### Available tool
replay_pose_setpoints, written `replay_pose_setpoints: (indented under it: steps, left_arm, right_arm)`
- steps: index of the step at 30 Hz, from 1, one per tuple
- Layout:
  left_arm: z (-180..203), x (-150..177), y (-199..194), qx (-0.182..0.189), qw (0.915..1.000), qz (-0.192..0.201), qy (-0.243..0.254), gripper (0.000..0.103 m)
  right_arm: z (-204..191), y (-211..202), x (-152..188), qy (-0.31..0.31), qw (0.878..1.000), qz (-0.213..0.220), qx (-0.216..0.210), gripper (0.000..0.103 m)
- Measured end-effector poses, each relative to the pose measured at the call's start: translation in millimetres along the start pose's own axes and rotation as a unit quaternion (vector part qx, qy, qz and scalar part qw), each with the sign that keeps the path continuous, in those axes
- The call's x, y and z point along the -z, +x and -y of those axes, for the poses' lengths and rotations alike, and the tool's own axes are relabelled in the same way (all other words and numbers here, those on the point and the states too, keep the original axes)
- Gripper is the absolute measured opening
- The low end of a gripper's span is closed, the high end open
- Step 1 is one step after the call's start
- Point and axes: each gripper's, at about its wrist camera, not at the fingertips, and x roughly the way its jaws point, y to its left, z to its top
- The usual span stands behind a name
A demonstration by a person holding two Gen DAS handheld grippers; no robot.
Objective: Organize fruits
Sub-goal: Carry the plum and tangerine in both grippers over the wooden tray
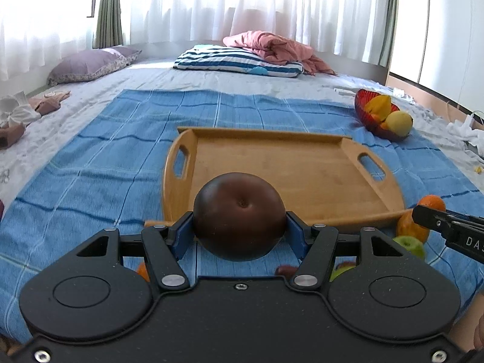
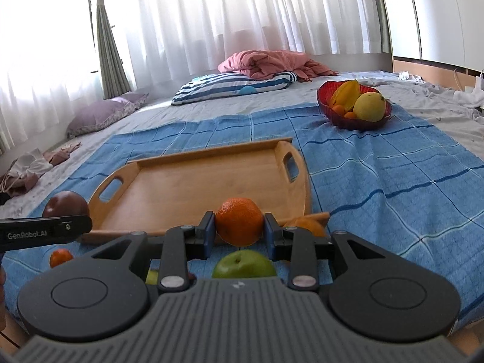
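Note:
My left gripper [image 1: 239, 227] is shut on a dark brown round fruit [image 1: 239, 214], held above the blue cloth just in front of the wooden tray [image 1: 272, 163]. My right gripper [image 2: 239, 227] is shut on an orange [image 2: 239, 220], held at the near edge of the same tray [image 2: 187, 187]. The brown fruit [image 2: 65, 204] shows at the left of the right wrist view. A green apple [image 2: 243, 264], a small orange [image 2: 60, 257] and another orange fruit [image 2: 308, 225] lie on the cloth below. The tray holds nothing.
A red bowl [image 2: 329, 96] with a star fruit, a yellow fruit and small oranges stands at the far right of the blue cloth [image 2: 378, 166]. A striped pillow [image 2: 233, 87], a pink blanket and a purple pillow lie farther back on the bed.

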Motion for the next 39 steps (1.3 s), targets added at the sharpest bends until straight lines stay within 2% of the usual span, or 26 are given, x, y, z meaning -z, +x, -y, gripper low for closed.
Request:
replay_pose_setpoints:
  steps: [8,16,26,31,39]
  left_arm:
    - [2.1,-23.4,1.4,0.003,1.0,0.004,0.001,0.061]
    - [2.5,-38.6,-4.3,0.025,0.9997,0.002,0.0,0.061]
    - [-3.6,-60.6,-3.5,0.032,0.9995,0.003,-0.001,0.061]
    - [-7.9,-75.9,11.8,0.033,0.9994,-0.003,-0.008,0.061]
    - [-10.3,-99.6,67.7,0.038,0.9986,-0.023,-0.028,0.061]
  right_arm:
    - [10.3,5.8,-20.2,0.009,1.0,-0.003,-0.003,0.037]
    - [14.6,2.3,-34.5,0.03,0.999,-0.011,-0.002,0.037]
    - [6.7,10.6,-56.3,0.013,1.0,-0.007,0.002,0.037]
    - [12.0,32.2,-73.1,0.02,1.0,-0.005,-0.009,0.037]
    - [33.5,97.3,-87.3,0.038,0.998,-0.004,-0.039,0.037]
